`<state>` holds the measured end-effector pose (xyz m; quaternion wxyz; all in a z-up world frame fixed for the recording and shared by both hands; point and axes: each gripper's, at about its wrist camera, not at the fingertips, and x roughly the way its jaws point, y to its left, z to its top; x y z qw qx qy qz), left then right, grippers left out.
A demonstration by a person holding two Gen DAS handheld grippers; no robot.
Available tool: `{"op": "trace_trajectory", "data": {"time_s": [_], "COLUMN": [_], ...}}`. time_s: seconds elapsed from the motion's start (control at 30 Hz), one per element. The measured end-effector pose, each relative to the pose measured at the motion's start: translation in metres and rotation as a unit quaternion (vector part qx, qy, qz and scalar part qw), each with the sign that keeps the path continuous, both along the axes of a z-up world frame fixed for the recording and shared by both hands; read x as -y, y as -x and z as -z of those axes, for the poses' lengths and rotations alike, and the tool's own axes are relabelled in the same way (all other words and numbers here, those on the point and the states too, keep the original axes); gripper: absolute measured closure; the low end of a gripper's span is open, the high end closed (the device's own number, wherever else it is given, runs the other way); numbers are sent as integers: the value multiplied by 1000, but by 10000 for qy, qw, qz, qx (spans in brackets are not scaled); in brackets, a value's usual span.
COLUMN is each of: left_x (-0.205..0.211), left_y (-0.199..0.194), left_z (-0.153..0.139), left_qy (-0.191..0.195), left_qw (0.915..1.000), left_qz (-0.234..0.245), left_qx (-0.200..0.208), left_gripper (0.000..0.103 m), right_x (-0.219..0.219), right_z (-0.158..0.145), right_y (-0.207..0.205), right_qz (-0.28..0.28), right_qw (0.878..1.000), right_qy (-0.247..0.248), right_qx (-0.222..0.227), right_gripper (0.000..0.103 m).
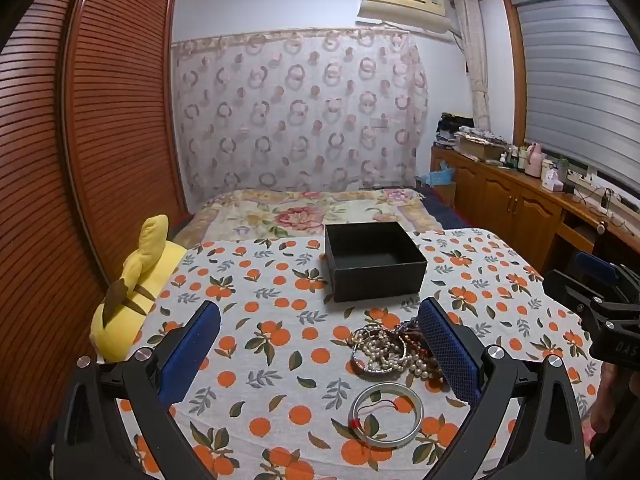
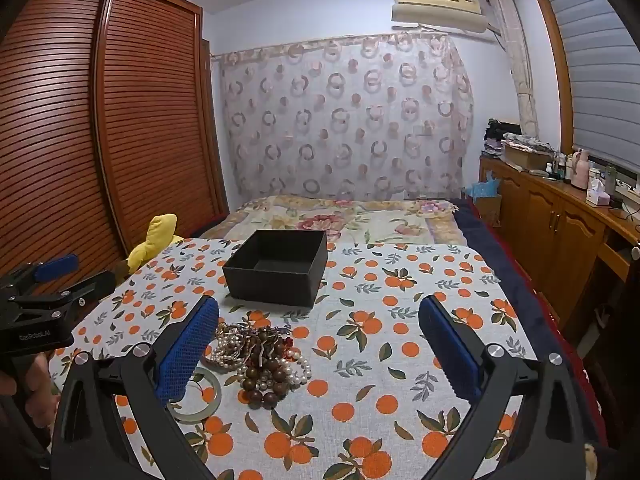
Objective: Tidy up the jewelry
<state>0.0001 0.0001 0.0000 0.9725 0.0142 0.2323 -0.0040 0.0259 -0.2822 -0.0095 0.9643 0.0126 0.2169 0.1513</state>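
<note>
An open black box, nothing visible inside, stands at the far side of the orange-print tablecloth. A tangled pile of pearl and brown bead jewelry lies in front of it. A pale green bangle with a red cord lies nearest me. My left gripper is open above the cloth, with the pile by its right finger. My right gripper is open too, with the pile by its left finger. Neither touches any jewelry.
A yellow plush toy lies at the table's left edge. Behind the table is a bed with a floral cover. A slatted wooden wardrobe stands left, and a cluttered wooden cabinet right.
</note>
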Motion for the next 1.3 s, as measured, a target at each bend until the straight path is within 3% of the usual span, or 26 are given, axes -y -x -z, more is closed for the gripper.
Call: {"op": "trace_trajectory", "data": {"time_s": [1.3], "left_x": [0], "left_y": [0], "left_z": [0], "left_qy": [3], "left_qw": [10000], "left_qz": [11], "left_qx": [29], "left_gripper": [7], "right_x": [1], "right_z": [-1], "right_y": [-1], "right_qz": [3], "right_qw": [10000], "right_qy": [-18], "right_qx": [-3], "right_gripper": [2]}}
